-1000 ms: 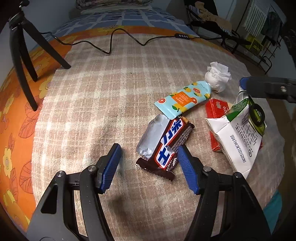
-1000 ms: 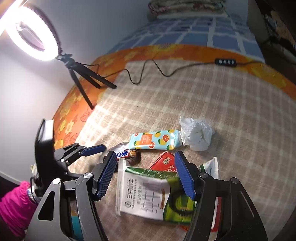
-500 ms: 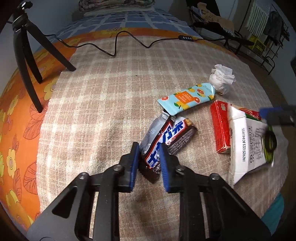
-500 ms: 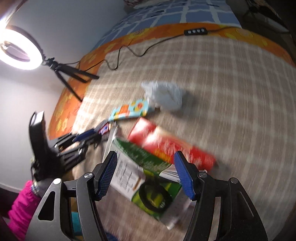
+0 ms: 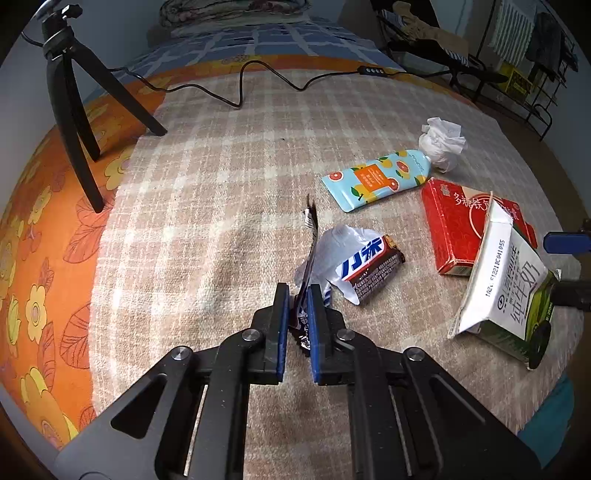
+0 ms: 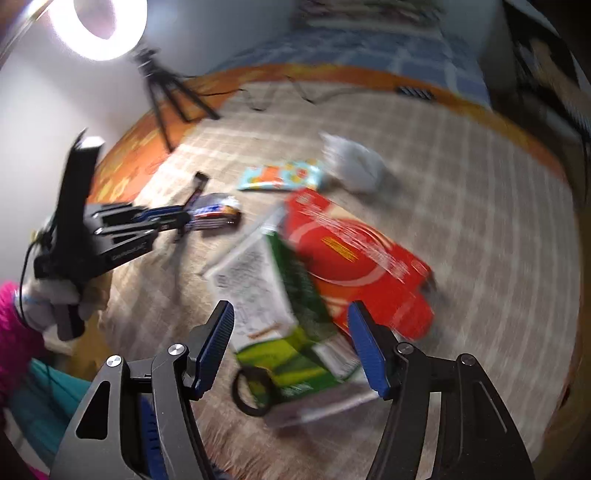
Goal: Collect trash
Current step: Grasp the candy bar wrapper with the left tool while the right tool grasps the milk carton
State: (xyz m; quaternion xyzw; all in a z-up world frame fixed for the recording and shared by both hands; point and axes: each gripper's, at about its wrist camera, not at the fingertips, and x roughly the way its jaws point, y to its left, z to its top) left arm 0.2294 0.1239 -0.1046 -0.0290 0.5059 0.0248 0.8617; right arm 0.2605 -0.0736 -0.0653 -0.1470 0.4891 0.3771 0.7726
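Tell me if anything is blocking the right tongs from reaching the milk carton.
Nothing visible is. The right tongs are open right over the green-and-white milk carton, with no object between. The red box lies partly under the carton's far side, not in the way.

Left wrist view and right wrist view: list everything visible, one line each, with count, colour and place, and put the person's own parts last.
candy wrapper: 1, brown, blue and silver, centre of the blanket, one end pinched by the left gripper
lotion tube: 1, light blue with orange fruit print, beyond the wrapper
crumpled tissue: 1, white, at the tube's far end
red box: 1, red, flat, right of the wrapper
milk carton: 1, white and green, leaning over the red box
tripod: 1, black, far left
cable: 1, black, far edge
ring light: 1, white, lit, upper left
plaid blanket: 1, beige
left gripper: 1, black, blue fingers, shut
right gripper: 1, black, blue fingers, open over the carton
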